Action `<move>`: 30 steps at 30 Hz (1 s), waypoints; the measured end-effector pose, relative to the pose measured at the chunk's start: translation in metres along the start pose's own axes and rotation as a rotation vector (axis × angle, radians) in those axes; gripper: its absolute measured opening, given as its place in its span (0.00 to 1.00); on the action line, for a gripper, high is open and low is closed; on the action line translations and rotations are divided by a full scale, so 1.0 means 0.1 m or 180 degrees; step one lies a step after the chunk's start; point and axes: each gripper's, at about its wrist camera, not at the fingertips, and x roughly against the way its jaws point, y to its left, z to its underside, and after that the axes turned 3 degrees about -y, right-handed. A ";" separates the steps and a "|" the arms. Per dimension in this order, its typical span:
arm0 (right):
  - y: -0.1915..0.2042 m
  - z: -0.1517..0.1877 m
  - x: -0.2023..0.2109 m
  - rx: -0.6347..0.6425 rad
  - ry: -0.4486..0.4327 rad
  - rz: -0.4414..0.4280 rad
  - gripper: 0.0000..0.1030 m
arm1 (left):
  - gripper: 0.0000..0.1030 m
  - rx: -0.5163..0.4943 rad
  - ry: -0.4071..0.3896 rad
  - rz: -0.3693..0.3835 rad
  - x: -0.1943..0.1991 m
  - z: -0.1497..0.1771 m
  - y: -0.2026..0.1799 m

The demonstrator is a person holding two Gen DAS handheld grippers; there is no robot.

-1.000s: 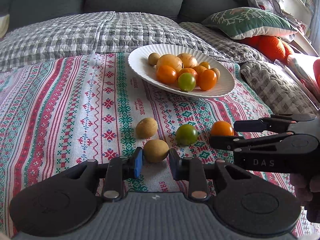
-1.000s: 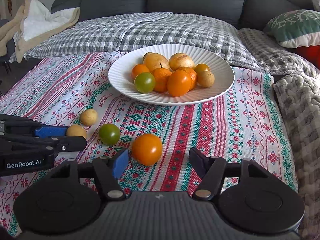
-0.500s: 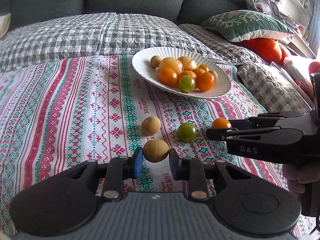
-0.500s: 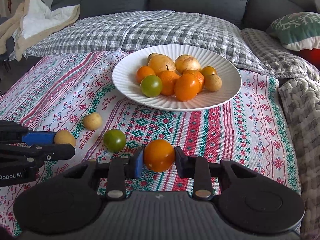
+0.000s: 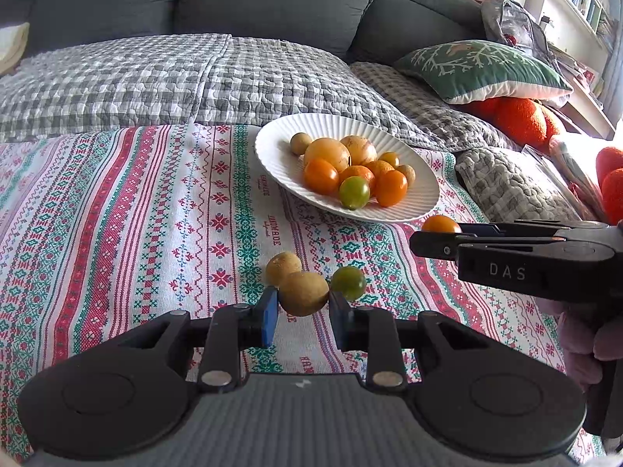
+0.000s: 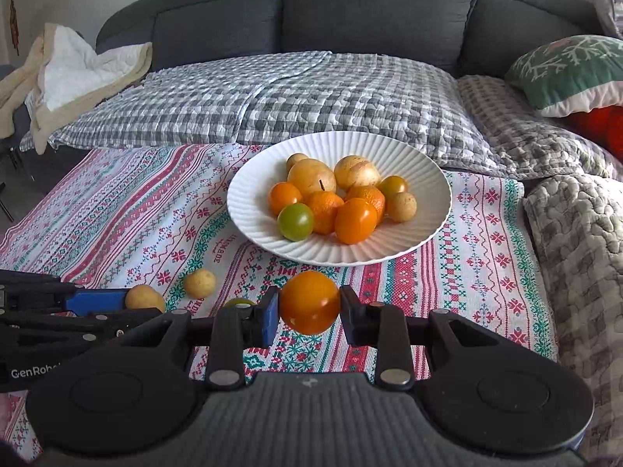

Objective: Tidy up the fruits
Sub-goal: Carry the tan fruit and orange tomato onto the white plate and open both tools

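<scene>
Orange fruit (image 6: 309, 302) sits clamped in my right tongs (image 6: 309, 307) now. A second ago those jaws stood wide around it on the cloth; they have just closed, both pads pressing its sides, and it looks lifted clear of the striped tablecloth (image 6: 479, 241), with the plate nearer in my right view than it was. My left tongs (image 5: 303, 305) are clenched too, as they were a second ago, on a tan round fruit (image 5: 303, 293), and that one also seems to hang just off the cloth.

So I've got both hands loaded at once. I'd call the picking-up step done for these two; carrying them over comes next.

Just beyond my left tips, two pieces lie loose on the cloth: a second tan fruit (image 5: 283, 267), partly hidden behind the one I hold, and a green tomato (image 5: 348, 282) just to its right. Neither has shifted on the cloth; they're the leftovers, by my count.

Farther on, the white ribbed plate (image 6: 420, 179) holds the pile already gathered: orange, yellow, tan and one green piece, heaped toward its middle. There's bare rim on the near side and on the right, so I'd judge room for both of mine without knocking the heap.

Behind the plate, the grey checked quilt (image 6: 311, 93) and the sofa back (image 6: 350, 11).
</scene>
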 end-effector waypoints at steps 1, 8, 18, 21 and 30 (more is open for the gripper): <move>-0.01 -0.02 0.01 -0.0020 -0.0025 0.0003 0.28 | 0.21 0.0010 -0.0012 0.0005 0.01 -0.01 -0.01; -0.14 -0.12 0.09 -0.0144 -0.0150 0.0013 0.28 | 0.21 0.0085 -0.0097 0.0051 0.01 -0.13 -0.11; -0.38 -0.16 0.04 -0.0308 -0.0143 0.0052 0.28 | 0.21 0.0115 -0.0163 0.0075 -0.17 -0.22 -0.23; -0.50 -0.18 0.01 -0.0504 -0.0126 0.0000 0.28 | 0.21 0.0149 -0.0212 0.0075 -0.21 -0.26 -0.25; -0.84 -0.22 -0.07 -0.0953 -0.0174 -0.0063 0.28 | 0.21 -0.0039 -0.0223 -0.0069 -0.41 -0.41 -0.30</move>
